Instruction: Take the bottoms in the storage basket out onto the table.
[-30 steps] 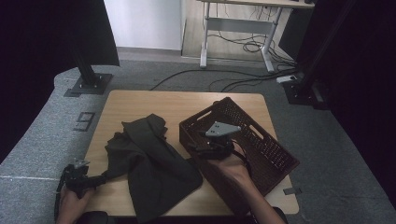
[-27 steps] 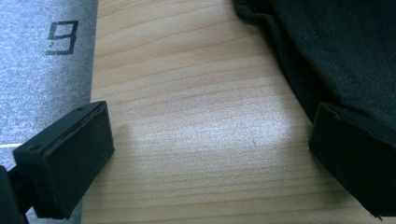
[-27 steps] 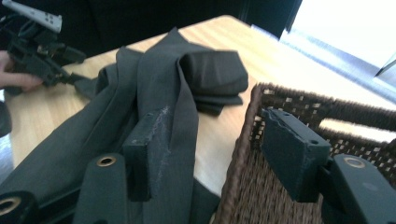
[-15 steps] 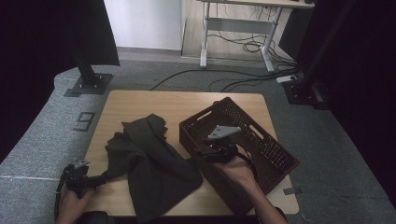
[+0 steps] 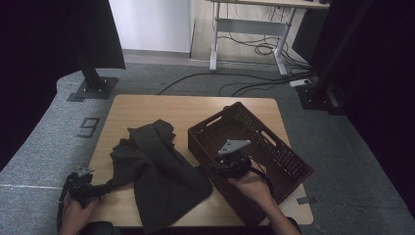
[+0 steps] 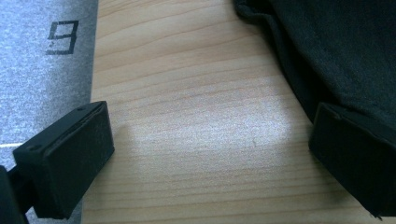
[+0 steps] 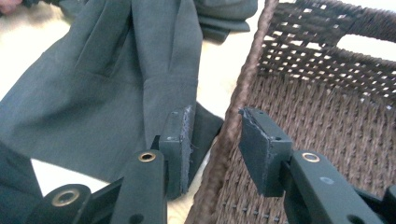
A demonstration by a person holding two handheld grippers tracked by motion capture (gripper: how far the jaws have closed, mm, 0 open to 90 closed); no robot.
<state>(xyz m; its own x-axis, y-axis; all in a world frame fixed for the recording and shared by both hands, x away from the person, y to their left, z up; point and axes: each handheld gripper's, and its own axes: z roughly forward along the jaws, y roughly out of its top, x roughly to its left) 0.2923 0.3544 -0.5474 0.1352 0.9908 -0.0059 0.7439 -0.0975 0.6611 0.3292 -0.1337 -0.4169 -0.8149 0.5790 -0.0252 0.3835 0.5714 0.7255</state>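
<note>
the dark garment (image 5: 156, 171) lies crumpled on the wooden counter (image 5: 161, 107), long axis running from far-left to near-right, just beside the brown woven basket (image 5: 274, 147). the right tool (image 7: 212, 140) straddles the basket's near wall, jaws spread. the left tool (image 6: 205, 154) gapes at the garment's edge. grey carpet (image 5: 44, 152) surrounds.

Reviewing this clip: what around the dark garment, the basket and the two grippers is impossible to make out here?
- Dark garment: type unreadable, since it lies crumpled in the high view and is cut off by the frame in both gripper views.
- Wicker basket floor: the near part is hidden by the right gripper and hand in the high view.
- Left gripper: whether its far jaw touches the cloth is unclear; black against black.
- Floor marking: digit or letter, ambiguous.
</note>
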